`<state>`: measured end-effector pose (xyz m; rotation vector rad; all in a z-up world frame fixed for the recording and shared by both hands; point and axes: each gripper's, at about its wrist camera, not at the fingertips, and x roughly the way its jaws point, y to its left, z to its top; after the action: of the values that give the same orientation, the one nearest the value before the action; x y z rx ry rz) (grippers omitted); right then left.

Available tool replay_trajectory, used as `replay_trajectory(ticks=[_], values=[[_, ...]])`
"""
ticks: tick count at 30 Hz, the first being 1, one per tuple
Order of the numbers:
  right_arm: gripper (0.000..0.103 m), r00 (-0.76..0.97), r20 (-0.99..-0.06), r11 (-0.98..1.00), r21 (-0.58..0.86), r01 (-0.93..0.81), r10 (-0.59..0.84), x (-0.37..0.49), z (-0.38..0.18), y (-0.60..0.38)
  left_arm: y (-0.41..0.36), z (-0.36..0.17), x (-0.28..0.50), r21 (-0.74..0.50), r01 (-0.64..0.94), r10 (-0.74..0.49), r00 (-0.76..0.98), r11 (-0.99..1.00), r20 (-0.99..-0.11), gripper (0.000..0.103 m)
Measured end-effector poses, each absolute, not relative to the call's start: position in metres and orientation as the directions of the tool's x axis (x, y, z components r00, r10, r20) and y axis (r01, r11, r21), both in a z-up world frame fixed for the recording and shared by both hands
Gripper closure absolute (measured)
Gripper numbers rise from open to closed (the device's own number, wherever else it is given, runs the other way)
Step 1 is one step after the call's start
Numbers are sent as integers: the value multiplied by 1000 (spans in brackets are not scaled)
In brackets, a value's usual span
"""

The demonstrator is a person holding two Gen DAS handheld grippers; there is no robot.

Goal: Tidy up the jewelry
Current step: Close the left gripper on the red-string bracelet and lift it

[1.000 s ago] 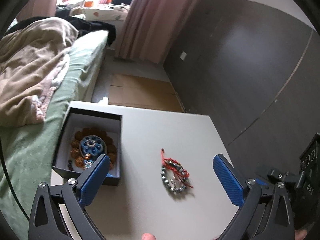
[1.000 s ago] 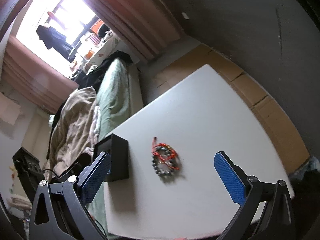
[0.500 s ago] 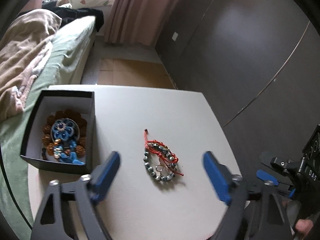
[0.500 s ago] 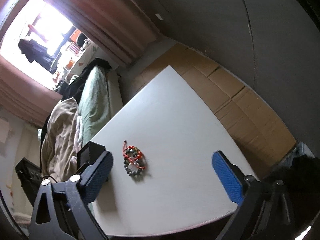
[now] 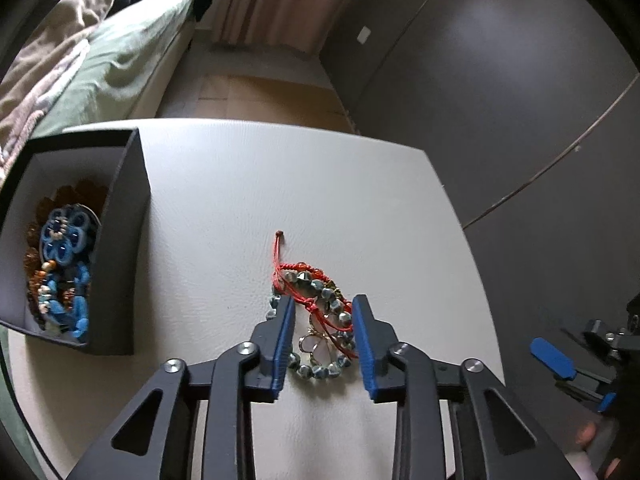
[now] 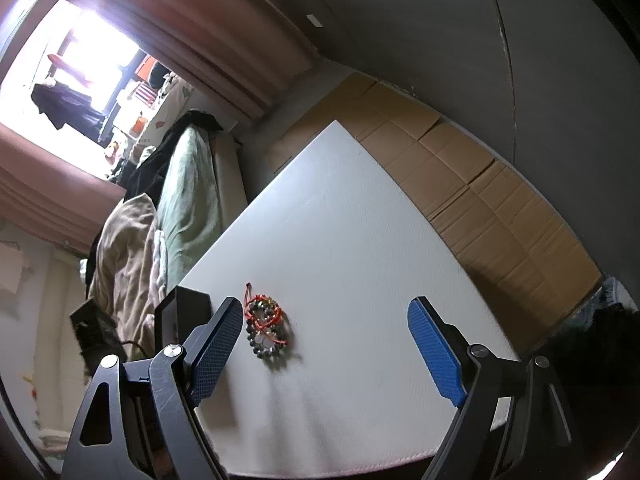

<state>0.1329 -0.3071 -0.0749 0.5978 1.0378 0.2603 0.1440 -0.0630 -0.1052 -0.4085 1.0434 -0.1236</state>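
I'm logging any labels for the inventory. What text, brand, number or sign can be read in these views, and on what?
None: no legible text in either current view.
Black box: no label showing.
Bracelets: no tag or lettering.
White plate on the wall: blank.
Both grippers: no markings readable.

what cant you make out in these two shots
- Left wrist view: the box near wall hides part of the jewelry inside; the left tongs cover the bracelets' edges, so contact is unclear.
- Right wrist view: the right tongs hide the box's inside; bracelets too small to count.
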Motion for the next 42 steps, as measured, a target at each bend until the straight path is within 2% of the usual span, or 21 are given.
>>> replay_trajectory(ticks=[9, 15, 26, 38, 42], values=[[18, 489, -727, 804, 589, 84, 482, 142, -77, -310, -66, -123, 155, -364, -128, -269, 462, 922, -845, 77], [18, 485, -728, 805, 588, 79, 484, 144, -78, -308, -61, -125, 159, -350, -159, -240, 475, 923, -847, 96], [18, 453, -742, 820, 571, 42, 494, 147, -81, -293, -48, -95, 147, -419, -121, -290, 552, 900, -782, 97], [49, 366, -776, 845, 531, -60, 514, 153, -97, -246, -27, -65, 126, -458, -94, -307, 621, 884, -721, 97], [52, 347, -782, 847, 525, -79, 517, 156, -104, -234, -19, -60, 121, -469, -91, -312, 635, 878, -707, 97]])
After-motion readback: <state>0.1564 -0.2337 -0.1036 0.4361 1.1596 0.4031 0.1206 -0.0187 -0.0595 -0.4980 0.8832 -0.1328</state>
